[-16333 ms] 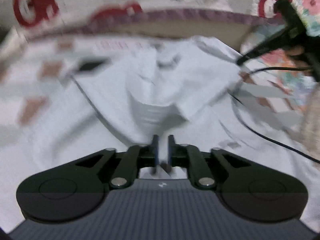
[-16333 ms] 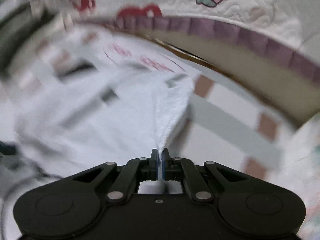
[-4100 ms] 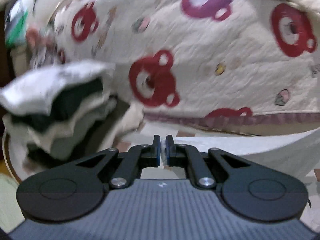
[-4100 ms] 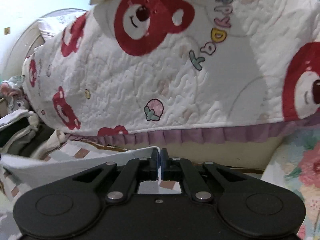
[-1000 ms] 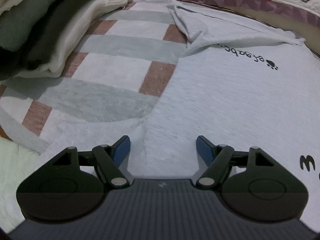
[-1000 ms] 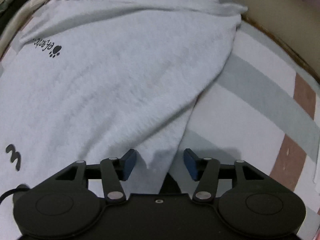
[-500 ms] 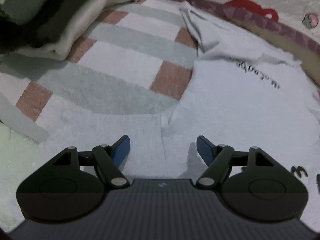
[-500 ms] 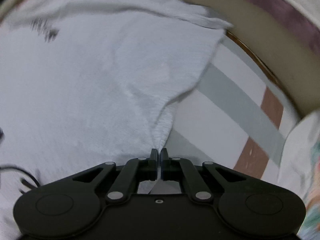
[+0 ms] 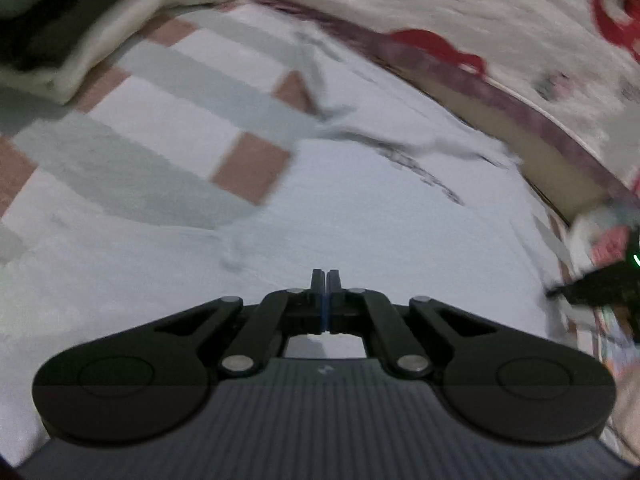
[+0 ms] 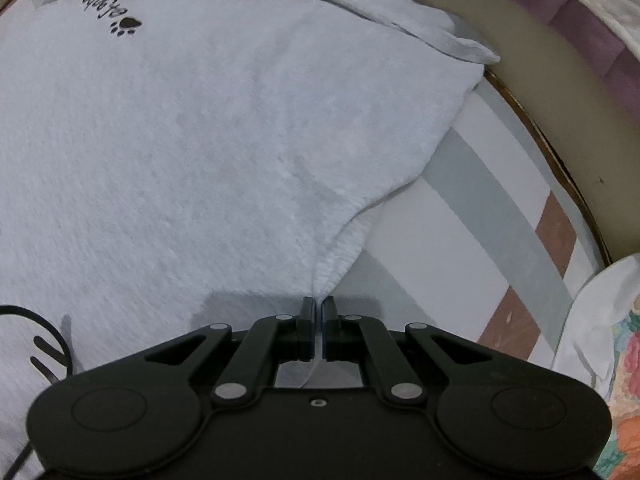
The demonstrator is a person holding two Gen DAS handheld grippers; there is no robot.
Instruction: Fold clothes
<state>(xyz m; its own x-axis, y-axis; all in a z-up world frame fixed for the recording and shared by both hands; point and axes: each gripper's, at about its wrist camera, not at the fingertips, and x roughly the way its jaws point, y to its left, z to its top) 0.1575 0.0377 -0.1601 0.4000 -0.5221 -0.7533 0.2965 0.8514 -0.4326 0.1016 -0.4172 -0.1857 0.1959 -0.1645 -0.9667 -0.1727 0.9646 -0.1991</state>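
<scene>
Striped mat (image 10: 472, 216), grey, white and brown bands, under everything. White garment (image 10: 192, 152) spread flat across it, filling the left of the right wrist view; paw-print logo (image 10: 127, 26) at 11 o'clock. Bear-print quilt (image 9: 500, 20) at 1 o'clock, left wrist view. Right gripper (image 10: 319, 312) pinching the garment's edge, cloth puckered at the tips. Left gripper (image 9: 326, 284) pressed together over garment; cloth between tips unclear, view blurred.

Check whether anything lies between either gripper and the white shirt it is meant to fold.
Nothing visible does: the right gripper is shut on the white shirt at its edge, and the left gripper is shut right at the cloth.
</scene>
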